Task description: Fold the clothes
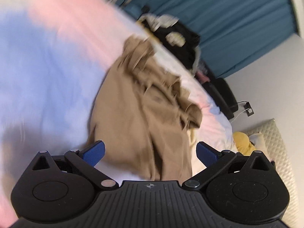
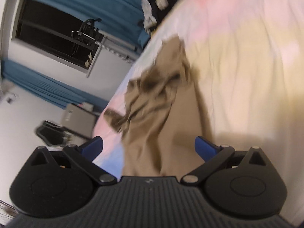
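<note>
- Left gripper [image 1: 150, 152]: blue-padded jaws wide apart, gripping nothing, above the near end of the crumpled tan cloth garment [image 1: 144, 102].
- The garment lies rumpled on the pastel pink-and-blue bedsheet [image 1: 47, 66]; apparently no fold made.
- Right gripper [image 2: 149, 149]: likewise spread and empty, over the garment's near end.

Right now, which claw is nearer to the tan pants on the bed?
Neither clearly: the left claw and right claw both hang open just over the near end of the tan pants, touching nothing.

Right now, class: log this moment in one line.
left gripper: open | right gripper: open | tan garment: crumpled on bed, unheld
</note>
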Demonstrator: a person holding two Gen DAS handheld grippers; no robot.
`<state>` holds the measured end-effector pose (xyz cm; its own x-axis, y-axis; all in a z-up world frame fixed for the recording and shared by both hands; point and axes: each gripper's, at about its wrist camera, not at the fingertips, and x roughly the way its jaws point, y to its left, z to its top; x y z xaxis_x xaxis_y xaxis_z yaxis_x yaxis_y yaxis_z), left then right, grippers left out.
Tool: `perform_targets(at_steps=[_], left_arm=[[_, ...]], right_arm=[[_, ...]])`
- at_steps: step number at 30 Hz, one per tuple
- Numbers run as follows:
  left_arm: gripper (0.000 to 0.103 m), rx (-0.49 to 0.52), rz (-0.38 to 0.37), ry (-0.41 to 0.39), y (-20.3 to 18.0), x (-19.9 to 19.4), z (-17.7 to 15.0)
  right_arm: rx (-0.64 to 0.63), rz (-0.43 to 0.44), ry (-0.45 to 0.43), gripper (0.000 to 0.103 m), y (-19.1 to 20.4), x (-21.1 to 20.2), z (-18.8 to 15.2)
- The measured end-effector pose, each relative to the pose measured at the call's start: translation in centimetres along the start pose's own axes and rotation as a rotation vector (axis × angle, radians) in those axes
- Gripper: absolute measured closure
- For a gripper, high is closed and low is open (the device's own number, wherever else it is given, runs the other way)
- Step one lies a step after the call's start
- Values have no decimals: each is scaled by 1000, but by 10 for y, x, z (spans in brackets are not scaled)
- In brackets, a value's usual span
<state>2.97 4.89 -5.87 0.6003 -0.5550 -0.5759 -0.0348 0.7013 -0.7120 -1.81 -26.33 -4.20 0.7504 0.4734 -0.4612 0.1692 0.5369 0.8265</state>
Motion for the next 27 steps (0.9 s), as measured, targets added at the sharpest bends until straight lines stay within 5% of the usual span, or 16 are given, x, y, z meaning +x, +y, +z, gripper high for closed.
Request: perform_targets(at_steps=[5,10,12,16,18,19,20,27], left_arm=[[4,-176,-32,93,29,25,-5],[7,-271,-78,70,39,36,-2],[15,-301,-80,48,43,36,0],[36,-334,-101,21,47,34,3],[57,-321,-100,5,45,30,3],[65,-314,-100,-3,43,28,4],[86,-308,-99,-11,42,26,4],[93,-222,-109,-80,21,0,9]], right_arm=[[136,-3,70,0,-15,15,-20],[249,-14,150,0,-27,39,-37],[265,-25,115,4,-34,39,-32],[267,-48,23,27,-40,35,-20],[247,-81,15,47,-41,39,-19],[223,-103,11,66,-39,41,-19],[203,-115,4,77,-38,41,-19],[100,-91,-37,87,-13,36,-17]])
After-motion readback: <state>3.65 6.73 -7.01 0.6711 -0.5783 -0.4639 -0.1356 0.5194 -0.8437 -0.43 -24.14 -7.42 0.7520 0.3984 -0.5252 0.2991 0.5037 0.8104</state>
